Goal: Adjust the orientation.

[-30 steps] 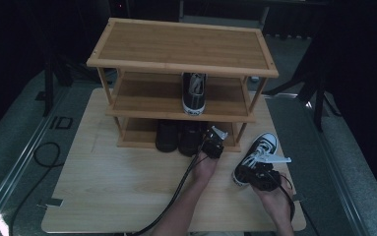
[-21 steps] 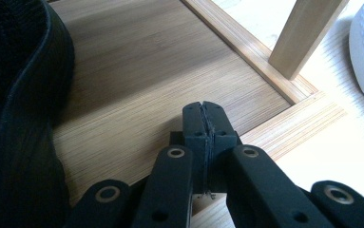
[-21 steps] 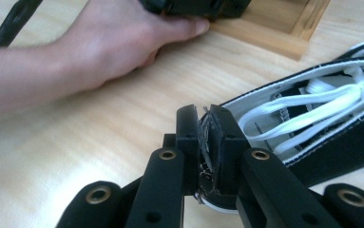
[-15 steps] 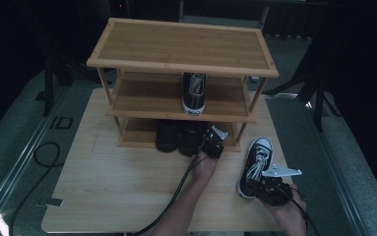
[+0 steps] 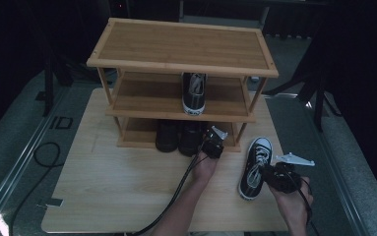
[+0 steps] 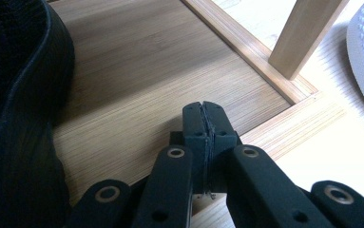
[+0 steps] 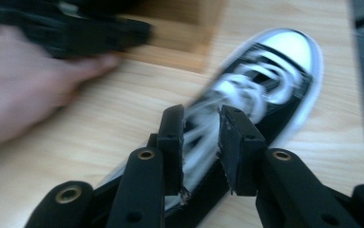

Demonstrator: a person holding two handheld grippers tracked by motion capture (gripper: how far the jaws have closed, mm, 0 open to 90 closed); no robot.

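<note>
High view shows a black sneaker [image 5: 255,167] lying on the tabletop [image 5: 117,196] just right of the shoe rack [image 5: 181,64]. Right tool [image 7: 201,152], jaws parted, straddles its laces without clamping; left tool [image 6: 203,128] rests closed and empty at the bottom shelf. Next, seemingly, grip and shelve it.

The only legible marking is "ID", in dark letters on the grey floor mat [image 5: 38,142] at the left of the wooden table [image 5: 122,196], seen in the high view. The sneaker [image 5: 194,93] on the middle shelf of the rack [image 5: 181,49] carries a pale band at its near end, too small to read. The sneaker [image 5: 255,167] lying on the table at the right shows no readable brand, and no number or sign appears elsewhere.
</note>
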